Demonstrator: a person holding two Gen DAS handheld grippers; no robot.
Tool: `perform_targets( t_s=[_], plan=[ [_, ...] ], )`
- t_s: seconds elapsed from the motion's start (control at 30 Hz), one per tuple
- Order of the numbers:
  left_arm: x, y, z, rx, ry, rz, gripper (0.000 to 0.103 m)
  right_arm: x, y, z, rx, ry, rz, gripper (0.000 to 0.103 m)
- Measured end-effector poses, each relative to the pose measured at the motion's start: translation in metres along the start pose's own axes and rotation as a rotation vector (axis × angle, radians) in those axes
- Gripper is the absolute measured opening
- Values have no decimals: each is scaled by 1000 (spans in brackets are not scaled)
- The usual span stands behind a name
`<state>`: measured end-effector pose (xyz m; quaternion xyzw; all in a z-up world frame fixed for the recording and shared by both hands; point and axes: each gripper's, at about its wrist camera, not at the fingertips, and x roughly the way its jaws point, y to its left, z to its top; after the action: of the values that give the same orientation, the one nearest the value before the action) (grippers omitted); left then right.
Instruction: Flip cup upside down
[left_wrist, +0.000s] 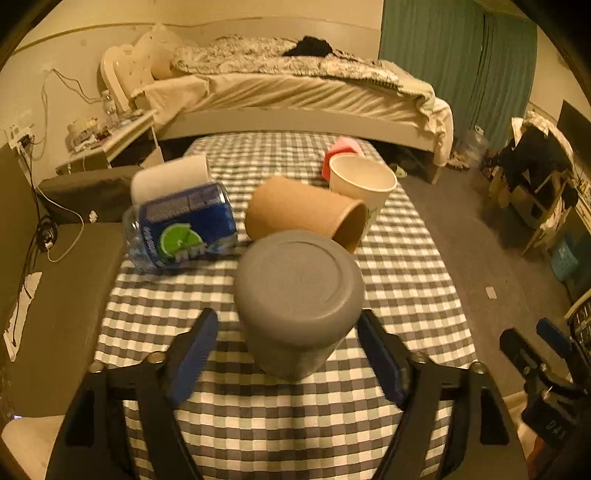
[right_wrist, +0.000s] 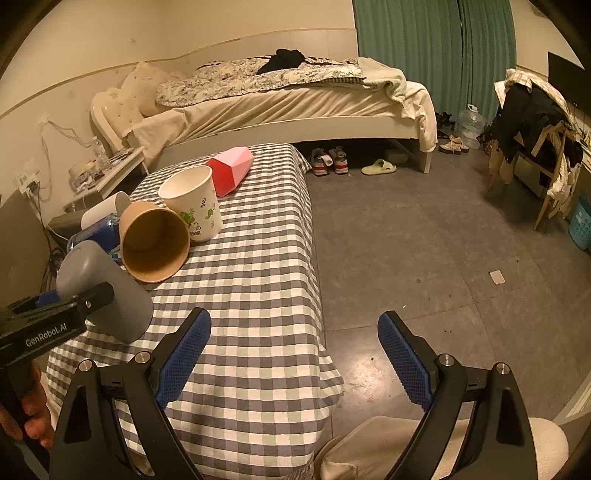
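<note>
Left claw (left_wrist: 286, 332) spread, grey cup (left_wrist: 299, 295) inverted between its fingers, untouched

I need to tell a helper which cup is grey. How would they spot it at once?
On the checked table before the bed, look at the near end. The grey cup stands there upside down between the left gripper fingers, in front of the brown cup lying on its side. It alone is grey plastic.

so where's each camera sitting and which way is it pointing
Left wrist: on the left gripper, looking along the checked table toward the bed; open jaws flank the upside-down grey plastic cup.
Right wrist: on the right gripper, aimed past the table's right edge at the floor; open jaws, knee.
Shared: grey cup, brown paper cup.
</note>
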<state>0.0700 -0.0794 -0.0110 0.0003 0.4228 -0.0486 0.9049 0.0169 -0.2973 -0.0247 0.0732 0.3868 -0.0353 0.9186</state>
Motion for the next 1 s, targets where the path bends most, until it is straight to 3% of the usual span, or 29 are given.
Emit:
perform_targets(
  t_s=[0.3,0.53,0.63,0.77,0.93,1.0],
  plan=[
    [-48,19,6,-28,-96,-41,83,-18,17,-4,-52,-61,3,92],
    [-98,39,-7,-7,-244,-11,83,-50,39,-5,-60,-131,53,92],
    [-107,50,-22,-6,-279,-7,89,-60,47,-7,-60,-156,69,92],
    [-106,60,-45,-21,-315,-23,91,-63,57,-14,-76,-153,71,92],
    [-93,65,-61,-6,-312,15,97,-57,70,-23,-119,-140,61,92],
    [-90,68,-65,-7,-306,26,101,-54,73,-24,-131,-144,59,98]
  ],
)
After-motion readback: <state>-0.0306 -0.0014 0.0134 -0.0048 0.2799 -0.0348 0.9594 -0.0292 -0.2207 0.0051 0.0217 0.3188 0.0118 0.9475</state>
